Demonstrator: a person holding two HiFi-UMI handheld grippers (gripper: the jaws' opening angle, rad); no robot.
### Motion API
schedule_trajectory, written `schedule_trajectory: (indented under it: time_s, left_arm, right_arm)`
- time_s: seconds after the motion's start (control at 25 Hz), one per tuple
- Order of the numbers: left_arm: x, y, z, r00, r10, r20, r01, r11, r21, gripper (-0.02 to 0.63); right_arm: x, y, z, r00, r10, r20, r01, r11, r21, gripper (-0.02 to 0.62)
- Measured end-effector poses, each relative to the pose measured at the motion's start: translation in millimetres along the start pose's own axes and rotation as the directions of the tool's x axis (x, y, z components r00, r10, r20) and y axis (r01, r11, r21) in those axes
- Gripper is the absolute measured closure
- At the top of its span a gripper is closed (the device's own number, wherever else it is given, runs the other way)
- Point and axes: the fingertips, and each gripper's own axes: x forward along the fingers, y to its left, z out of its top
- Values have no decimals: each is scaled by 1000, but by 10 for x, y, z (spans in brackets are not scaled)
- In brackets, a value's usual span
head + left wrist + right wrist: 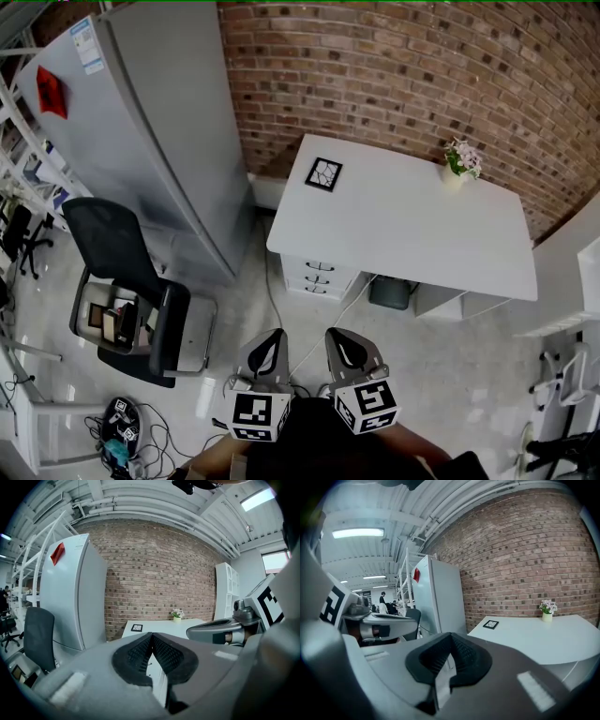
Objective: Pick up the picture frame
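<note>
Our left gripper (273, 339) and right gripper (342, 339) side by side, both jaws pressed together, nothing between them — frame (323, 174) well ahead of our fingertips, flat on the desk (412, 234), plant (461, 159) ahead and rightward

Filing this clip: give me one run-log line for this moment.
stage: pre-grasp | left gripper: shut, empty | right gripper: shut, empty | picture frame: on desk, untouched
</note>
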Motion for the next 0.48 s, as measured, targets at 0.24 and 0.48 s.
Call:
schedule_trajectory:
  time_s: [0.24, 0.48]
  left_arm:
    - [168, 259, 133, 999, -41, 13, 41, 999, -4, 607]
    - [262, 477, 157, 996, -87, 25, 87, 996, -20, 607]
  right_arm:
    - [272, 25, 175, 999, -48, 6, 48, 999, -2, 594]
    - [447, 80, 218, 994, -108, -14, 107, 994, -22, 594]
